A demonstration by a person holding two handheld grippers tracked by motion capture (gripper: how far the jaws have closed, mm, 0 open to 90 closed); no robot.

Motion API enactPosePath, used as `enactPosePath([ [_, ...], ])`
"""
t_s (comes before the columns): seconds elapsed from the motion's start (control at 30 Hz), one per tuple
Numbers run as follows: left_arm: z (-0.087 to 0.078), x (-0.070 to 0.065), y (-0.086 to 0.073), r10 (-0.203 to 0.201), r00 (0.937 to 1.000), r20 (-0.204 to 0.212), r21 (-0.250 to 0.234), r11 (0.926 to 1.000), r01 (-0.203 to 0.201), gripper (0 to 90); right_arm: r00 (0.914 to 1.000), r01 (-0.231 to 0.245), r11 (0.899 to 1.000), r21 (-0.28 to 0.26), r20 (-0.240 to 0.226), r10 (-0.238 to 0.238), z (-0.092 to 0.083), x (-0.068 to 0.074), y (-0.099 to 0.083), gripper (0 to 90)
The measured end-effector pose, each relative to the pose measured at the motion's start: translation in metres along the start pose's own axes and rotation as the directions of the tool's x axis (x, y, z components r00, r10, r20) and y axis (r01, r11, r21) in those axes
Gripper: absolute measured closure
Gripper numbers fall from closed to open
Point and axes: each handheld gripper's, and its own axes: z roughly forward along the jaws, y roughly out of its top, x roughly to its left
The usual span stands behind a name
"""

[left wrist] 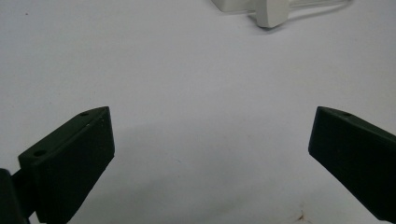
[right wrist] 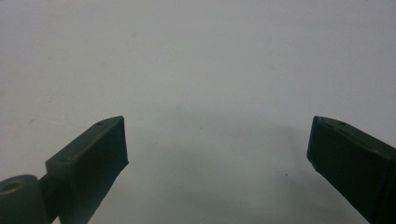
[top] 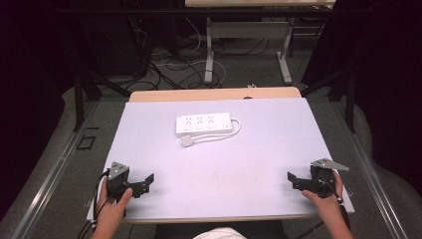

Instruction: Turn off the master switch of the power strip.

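Your counter (top: 259, 149) is a wide white sheet over a wooden top, whose far edge shows as a tan strip. The floor beyond it carries a tangle of cables (top: 174, 69) and the white legs of another table (top: 209, 50).

On the counter, toward the far side and a little left of the middle, lies a white power strip (top: 204, 124) with three sets of sockets facing up. Its white cord (top: 234, 130) loops round the right end and back along the near side, ending in the plug (top: 187, 141) just beside the strip's near left corner. In your left claw view the plug (left wrist: 273, 13) sits at the top edge, well ahead of the jaws.

Your left hand (top: 112, 204) holds the left claw (top: 142, 183) at the near left corner of the counter, jaws wide apart over bare sheet (left wrist: 210, 116), gripping nothing.

Your right hand (top: 326, 199) holds the right claw (top: 294, 180) at the near right corner, also spread wide with nothing between the jaws, facing bare sheet (right wrist: 210, 93).
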Motion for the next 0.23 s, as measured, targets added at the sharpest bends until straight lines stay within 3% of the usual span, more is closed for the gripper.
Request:
enactPosePath([
  [0.23, 0.0005, 0.0006, -0.0001, -0.005, 1.0, -0.001, -0.005, 1.0, 0.005, 0.5, 1.0, -0.002, 1.0, 0.005, 0.0, 0.002, 0.001, -0.0013, -0.0009, 6.0],
])
